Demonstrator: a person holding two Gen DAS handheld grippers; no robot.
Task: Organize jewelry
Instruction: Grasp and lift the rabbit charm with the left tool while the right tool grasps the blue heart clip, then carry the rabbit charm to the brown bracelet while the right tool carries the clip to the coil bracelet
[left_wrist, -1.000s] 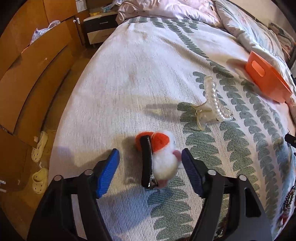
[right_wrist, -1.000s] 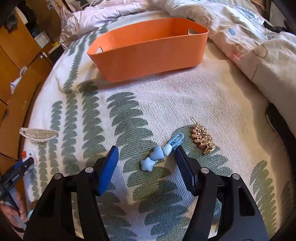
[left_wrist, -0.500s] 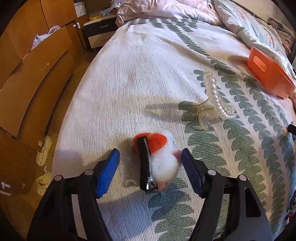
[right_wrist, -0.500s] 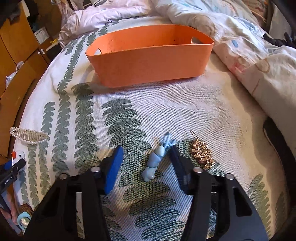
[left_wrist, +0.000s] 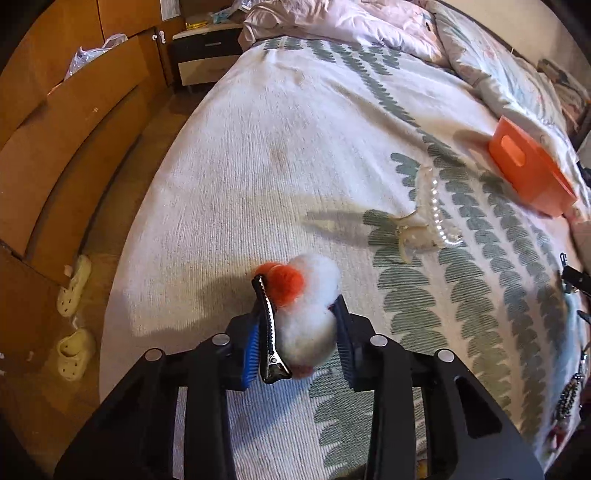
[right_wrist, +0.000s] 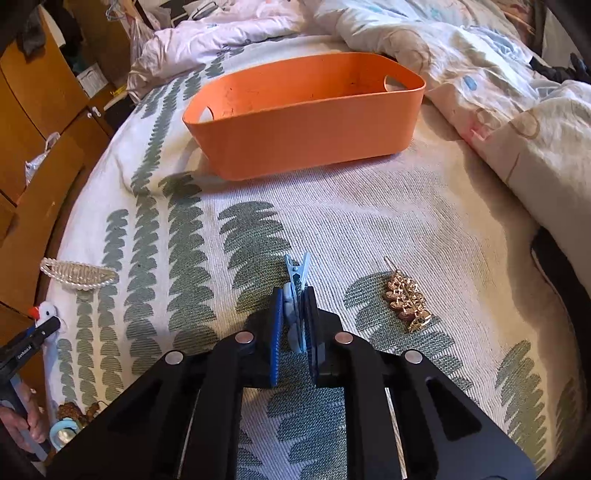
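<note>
My left gripper (left_wrist: 297, 332) is shut on a fluffy white and orange hair clip (left_wrist: 306, 314) with a metal alligator clip, held just above the bedspread. My right gripper (right_wrist: 294, 325) is shut on a light blue hair clip (right_wrist: 296, 284) whose prongs stick out forward. The orange basket (right_wrist: 306, 136) stands beyond the right gripper and shows at the far right of the left wrist view (left_wrist: 528, 173). A pearl claw clip (left_wrist: 428, 221) lies ahead and right of the left gripper. A gold leaf hairpin (right_wrist: 406, 299) lies right of the right gripper.
A pearl barrette (right_wrist: 77, 273) lies at the bed's left edge. The left gripper and its fluffy clip (right_wrist: 44, 314) show at lower left of the right wrist view. A rumpled duvet (right_wrist: 498, 92) borders the basket. Wooden cabinets (left_wrist: 66, 122) and slippers (left_wrist: 74, 280) flank the bed.
Both grippers have closed: the left on the fluffy clip, the right on the blue clip, which turned to point forward. Both clips are now held off the bedspread.
</note>
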